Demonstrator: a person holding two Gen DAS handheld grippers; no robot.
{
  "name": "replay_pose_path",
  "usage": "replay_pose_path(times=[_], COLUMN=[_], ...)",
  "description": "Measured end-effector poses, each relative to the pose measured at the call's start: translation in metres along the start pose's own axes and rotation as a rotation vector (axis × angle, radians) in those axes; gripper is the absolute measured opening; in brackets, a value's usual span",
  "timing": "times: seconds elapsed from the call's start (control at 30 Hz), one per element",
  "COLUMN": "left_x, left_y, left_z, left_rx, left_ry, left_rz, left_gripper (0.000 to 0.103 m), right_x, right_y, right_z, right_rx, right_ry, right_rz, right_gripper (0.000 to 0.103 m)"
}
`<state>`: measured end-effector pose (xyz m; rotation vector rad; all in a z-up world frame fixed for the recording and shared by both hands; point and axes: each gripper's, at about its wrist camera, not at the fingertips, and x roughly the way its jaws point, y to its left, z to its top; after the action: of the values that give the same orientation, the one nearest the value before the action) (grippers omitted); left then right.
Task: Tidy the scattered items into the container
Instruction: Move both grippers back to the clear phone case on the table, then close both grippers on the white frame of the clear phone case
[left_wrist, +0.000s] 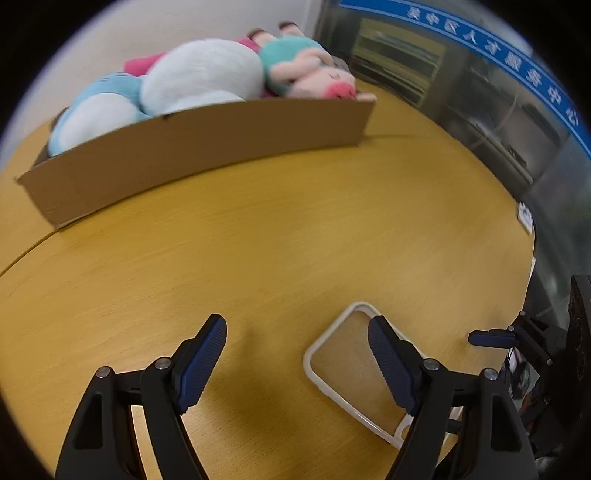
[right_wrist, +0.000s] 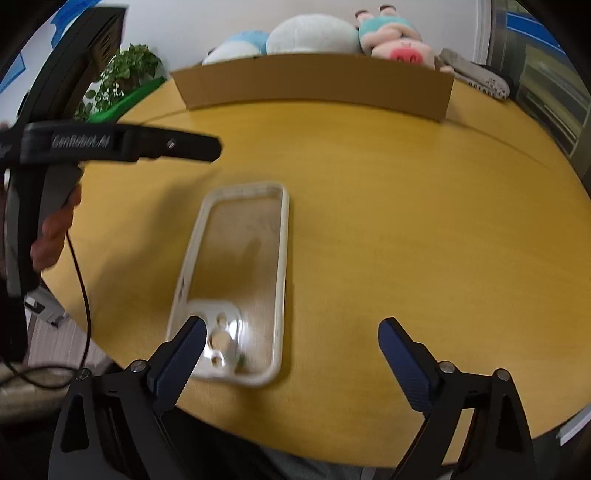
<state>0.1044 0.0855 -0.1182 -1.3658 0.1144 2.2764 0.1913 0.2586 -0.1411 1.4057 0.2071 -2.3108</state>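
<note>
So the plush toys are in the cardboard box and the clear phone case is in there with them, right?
Not quite. The plush toys are in the cardboard box, but the clear phone case lies on the wooden table, as the right wrist view shows.

left gripper (left_wrist: 297, 354): jaws wide, empty | right gripper (right_wrist: 291, 354): jaws wide, seemingly empty, view blurred
</note>
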Motion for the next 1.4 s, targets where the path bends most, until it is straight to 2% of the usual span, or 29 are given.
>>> replay_pose_path(times=[0.07, 0.1, 0.13, 0.17, 0.2, 0.23, 0.33, 0.47, 0.57, 0.63, 0.7, 0.8, 0.9, 1.17, 1.4], left_x=[0.012, 0.016, 0.021, 0.026, 0.030, 0.029, 0.025, 0.017, 0.011, 0.006, -0.002, -0.014, -0.018, -0.004, 0.003], left_y=[-0.003, -0.002, -0.002, -0.002, -0.001, -0.003, -0.005, 0.006, 0.015, 0.021, 0.025, 0.027, 0.023, 0.015, 0.010], left_z=[-0.001, -0.001, -0.001, -0.003, -0.004, -0.006, -0.010, -0.020, -0.025, -0.028, -0.031, -0.036, -0.041, -0.046, -0.045], left_rx=[0.023, 0.024, 0.025, 0.026, 0.029, 0.038, 0.054, 0.000, -0.052, -0.089, -0.133, -0.191, -0.214, -0.271, -0.310], left_ry=[0.033, 0.049, 0.066, 0.088, 0.106, 0.104, 0.105, 0.111, 0.106, 0.099, 0.080, 0.053, 0.058, 0.094, 0.103], left_rz=[-0.003, -0.004, -0.005, -0.004, -0.002, 0.005, 0.029, 0.027, 0.025, 0.027, 0.016, -0.002, -0.012, -0.027, -0.002], left_gripper=[0.077, 0.074, 0.067, 0.049, 0.044, 0.044, 0.038, 0.027, 0.026, 0.026, 0.026, 0.028, 0.032, 0.032, 0.032], right_x=[0.000, -0.001, -0.001, -0.002, -0.002, -0.001, 0.002, 0.012, 0.012, 0.005, 0.001, 0.004, 0.013, 0.020, 0.023], right_y=[0.005, 0.007, 0.007, 0.006, 0.004, 0.002, -0.009, -0.026, -0.034, -0.038, -0.038, -0.035, -0.030, -0.021, -0.020], right_z=[-0.005, -0.005, -0.005, -0.004, -0.002, 0.000, 0.011, 0.036, 0.051, 0.055, 0.053, 0.046, 0.042, 0.043, 0.044], right_rx=[-0.050, -0.072, -0.082, -0.088, -0.098, -0.106, -0.119, -0.159, -0.143, -0.097, -0.071, -0.062, -0.032, 0.028, 0.030], right_ry=[-0.004, -0.004, -0.007, -0.012, -0.016, -0.020, -0.032, -0.048, -0.066, -0.086, -0.093, -0.072, -0.038, -0.020, -0.020], right_rz=[-0.030, -0.040, -0.036, -0.030, -0.027, -0.024, -0.017, -0.049, -0.114, -0.090, -0.066, -0.059, -0.063, -0.109, -0.114], right_gripper=[0.086, 0.080, 0.071, 0.068, 0.062, 0.057, 0.053, 0.053, 0.059, 0.075, 0.078, 0.075, 0.057, 0.056, 0.055])
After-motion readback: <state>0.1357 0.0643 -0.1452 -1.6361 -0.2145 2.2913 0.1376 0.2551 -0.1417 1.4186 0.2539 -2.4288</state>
